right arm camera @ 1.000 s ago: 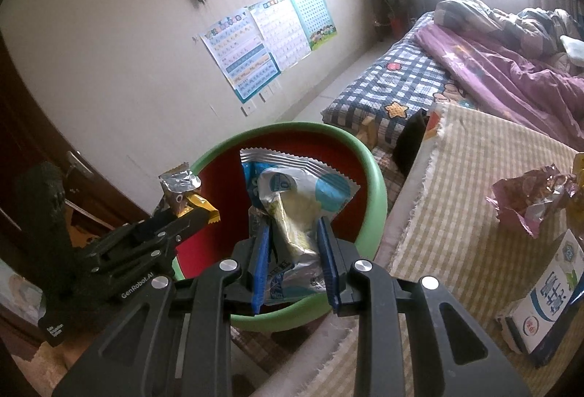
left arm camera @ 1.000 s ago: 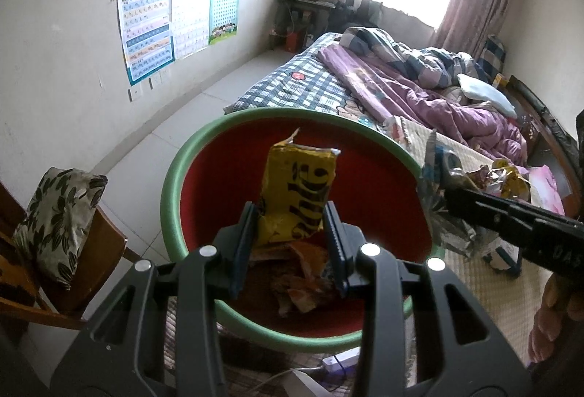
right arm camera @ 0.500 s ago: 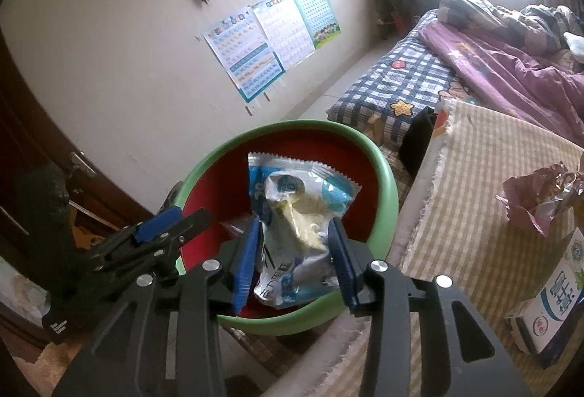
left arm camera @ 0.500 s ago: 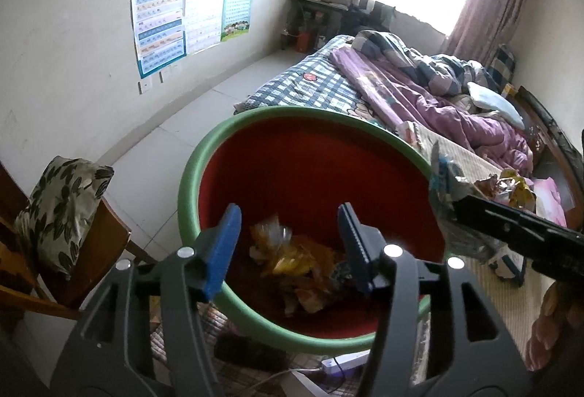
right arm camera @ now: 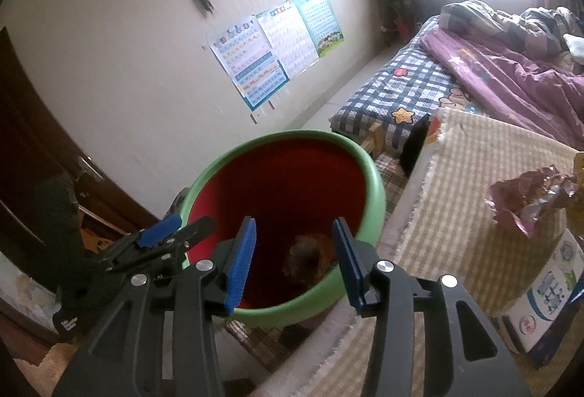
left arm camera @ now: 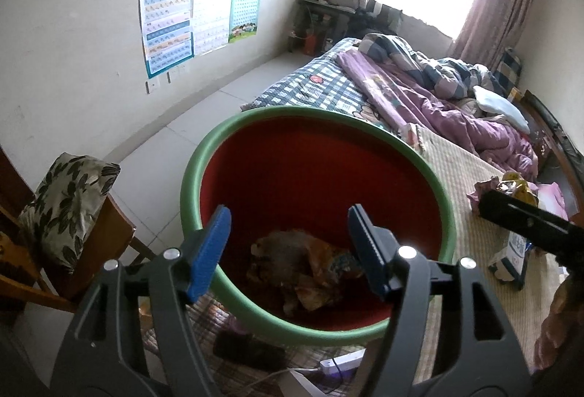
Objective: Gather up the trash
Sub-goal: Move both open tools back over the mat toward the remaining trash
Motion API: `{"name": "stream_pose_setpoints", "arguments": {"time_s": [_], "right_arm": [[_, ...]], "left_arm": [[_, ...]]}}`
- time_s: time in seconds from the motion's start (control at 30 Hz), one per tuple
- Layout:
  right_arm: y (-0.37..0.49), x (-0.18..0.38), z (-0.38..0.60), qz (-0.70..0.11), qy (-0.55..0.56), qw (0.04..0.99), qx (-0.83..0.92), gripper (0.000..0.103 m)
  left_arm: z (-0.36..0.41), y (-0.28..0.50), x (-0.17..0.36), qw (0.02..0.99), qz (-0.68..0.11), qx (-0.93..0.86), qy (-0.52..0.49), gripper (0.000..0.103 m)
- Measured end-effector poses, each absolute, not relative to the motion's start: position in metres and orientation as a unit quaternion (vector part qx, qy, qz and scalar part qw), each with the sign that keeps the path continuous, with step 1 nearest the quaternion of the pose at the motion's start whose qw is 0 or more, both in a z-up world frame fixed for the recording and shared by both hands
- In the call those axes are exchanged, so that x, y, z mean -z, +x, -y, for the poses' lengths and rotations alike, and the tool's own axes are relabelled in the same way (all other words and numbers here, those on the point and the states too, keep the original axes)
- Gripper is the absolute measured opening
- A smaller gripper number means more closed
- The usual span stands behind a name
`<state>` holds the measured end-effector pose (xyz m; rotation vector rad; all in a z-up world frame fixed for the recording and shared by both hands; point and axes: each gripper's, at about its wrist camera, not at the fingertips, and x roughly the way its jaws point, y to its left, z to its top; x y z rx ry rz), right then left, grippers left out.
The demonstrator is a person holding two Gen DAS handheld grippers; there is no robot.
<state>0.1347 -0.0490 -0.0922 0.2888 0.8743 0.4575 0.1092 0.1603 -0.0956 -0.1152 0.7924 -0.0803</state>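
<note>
holding my left gripper (left arm camera: 288,251) over the green-rimmed red bin (left arm camera: 204,156), i see its blue pads (left arm camera: 211,251) spreading apart with nothing caught between them; through the gap lies the pile of crumpled wrappers (left arm camera: 310,273) on the bin's floor; my right gripper (right arm camera: 294,262) points into the same bin from the other side, its jaws also opening and empty, framing a brownish wrapper (right arm camera: 310,258) at the bottom; from the right wrist i can see the left gripper at the lower left, just outside the rim; the bin stands beside the checked mat (right arm camera: 474,185); on that mat, well apart from the bin, more trash waits: a crumpled purple wrapper (right arm camera: 518,200), something yellow next to it at the frame edge, and a white and blue carton (right arm camera: 547,291) lying nearer to me; behind the mat is the bed (left arm camera: 328,87) with a purple quilt (left arm camera: 438,105); to the left of the bin a wooden chair (left arm camera: 109,232) carries a leaf-patterned cushion (left arm camera: 62,200); three posters (left arm camera: 197,17) hang on the wall.
</note>
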Motion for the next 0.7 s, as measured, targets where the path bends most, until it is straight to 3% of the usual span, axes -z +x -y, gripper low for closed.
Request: {"name": "stream_pose_setpoints", "arguments": {"time_s": [0.3,0.7], "right_arm": [[0.107,0.094,0.109,-0.426,0.145,0.874,-0.186,0.044],[0.053,0.124,0.221,-0.448,0.155,0.875,-0.101,0.045]], "left_arm": [[-0.144,0.099,0.085,0.924,-0.375,0.041,-0.060,0.064],[-0.061,0.075,0.080,0.920,-0.382,0.087,-0.032,0.064]]}}
